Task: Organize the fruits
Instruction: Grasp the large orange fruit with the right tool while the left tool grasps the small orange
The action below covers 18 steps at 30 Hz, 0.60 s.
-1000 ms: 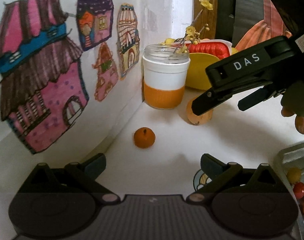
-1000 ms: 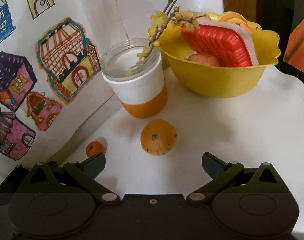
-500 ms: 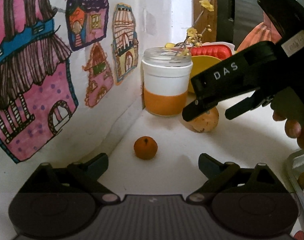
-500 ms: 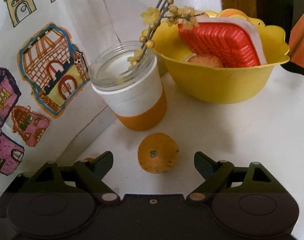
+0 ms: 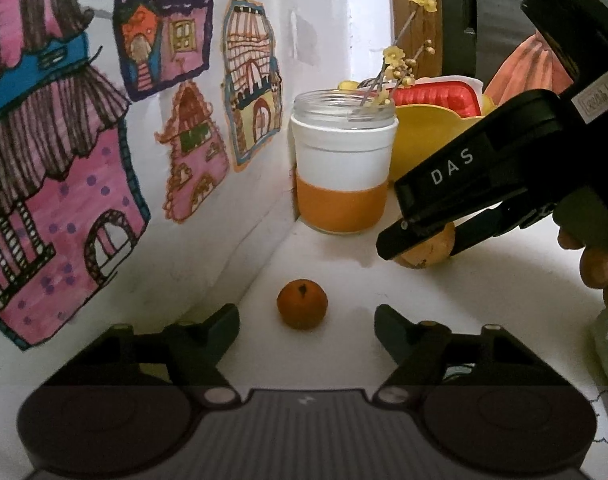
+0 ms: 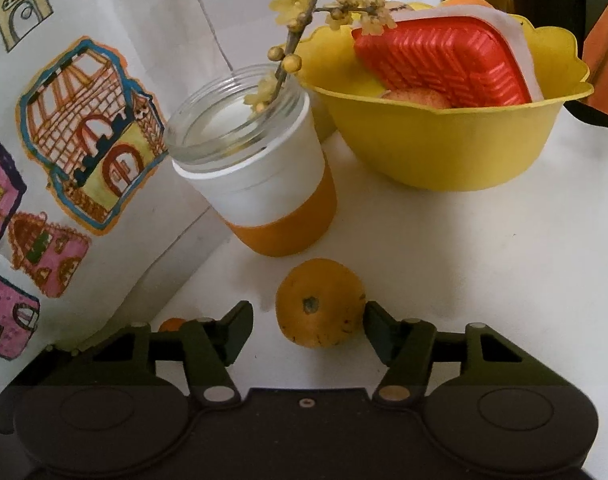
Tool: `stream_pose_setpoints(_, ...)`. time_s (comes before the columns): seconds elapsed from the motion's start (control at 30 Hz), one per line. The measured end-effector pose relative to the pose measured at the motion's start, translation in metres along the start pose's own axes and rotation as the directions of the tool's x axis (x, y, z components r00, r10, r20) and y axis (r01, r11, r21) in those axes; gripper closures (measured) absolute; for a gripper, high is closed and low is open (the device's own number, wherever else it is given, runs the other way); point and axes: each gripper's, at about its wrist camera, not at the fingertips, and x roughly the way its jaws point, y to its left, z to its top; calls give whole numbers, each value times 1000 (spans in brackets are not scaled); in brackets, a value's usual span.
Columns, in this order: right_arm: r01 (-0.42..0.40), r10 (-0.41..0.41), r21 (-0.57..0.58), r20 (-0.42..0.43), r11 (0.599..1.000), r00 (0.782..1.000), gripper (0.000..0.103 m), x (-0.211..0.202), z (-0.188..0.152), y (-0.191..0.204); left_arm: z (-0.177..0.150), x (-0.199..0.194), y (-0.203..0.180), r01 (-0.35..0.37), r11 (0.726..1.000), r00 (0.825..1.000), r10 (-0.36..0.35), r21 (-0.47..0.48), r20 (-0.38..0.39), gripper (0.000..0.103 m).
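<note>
Right gripper [image 6: 305,330] is sitting spread wide around the big orange [image 6: 319,303] by the jar [image 6: 251,160] — lining up a grab. Left gripper [image 5: 305,330] is gaping too, small tangerine [image 5: 302,303] just ahead.

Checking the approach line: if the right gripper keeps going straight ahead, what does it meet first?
The large orange, already partly between the open right gripper. Beyond it stands the jar, though depth is hard to judge.
</note>
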Motion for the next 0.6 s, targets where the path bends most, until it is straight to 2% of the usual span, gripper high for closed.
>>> stream_pose_setpoints(0.13,0,0,4,6,1000,1000,42,3,3,-1,3,5,1,3,1000,1000,-3,-8,-1,36)
stream_pose_setpoints(0.33,11,-11,-3,13,1000,1000,53,2,2,-1,1,8,1,22,1000,1000,-22,-2,3,51)
stream_pose_setpoints(0.6,16,-16,2,17,1000,1000,55,1,0,-2,1,8,8,10,999,1000,-10,-35,0,71)
